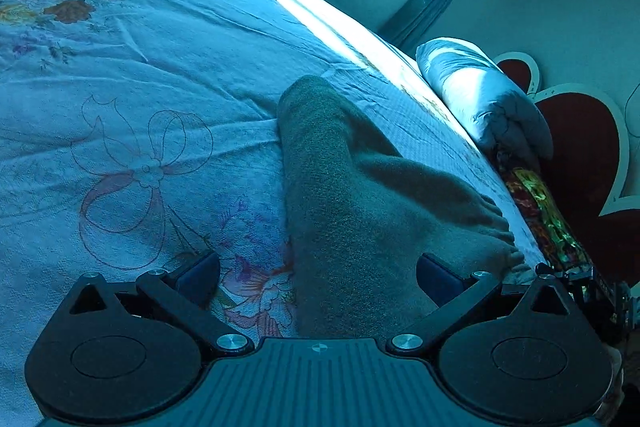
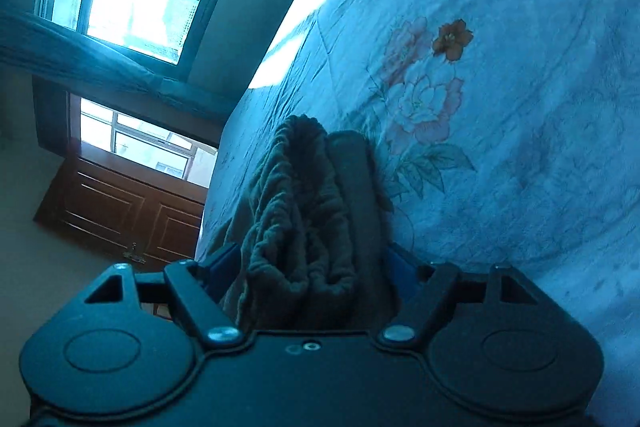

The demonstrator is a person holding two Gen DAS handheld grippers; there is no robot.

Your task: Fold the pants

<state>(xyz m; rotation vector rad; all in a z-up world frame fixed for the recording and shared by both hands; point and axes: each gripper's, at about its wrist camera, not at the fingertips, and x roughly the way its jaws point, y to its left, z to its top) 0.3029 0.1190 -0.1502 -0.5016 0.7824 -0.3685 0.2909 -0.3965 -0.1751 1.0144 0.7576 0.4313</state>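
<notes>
On the floral bedsheet (image 1: 140, 75), pants (image 1: 340, 195) lie beneath the wide-open left tool (image 1: 318, 279); right tool (image 2: 310, 267) clamps their waistband.

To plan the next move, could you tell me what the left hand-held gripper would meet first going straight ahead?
Probably the pants: they lie between the open fingers of the left hand-held gripper and stretch ahead over the bedsheet. Depth is unclear.

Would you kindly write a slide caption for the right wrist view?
Right gripper holds the bunched waistband of the pants beside the floral bedsheet.
</notes>
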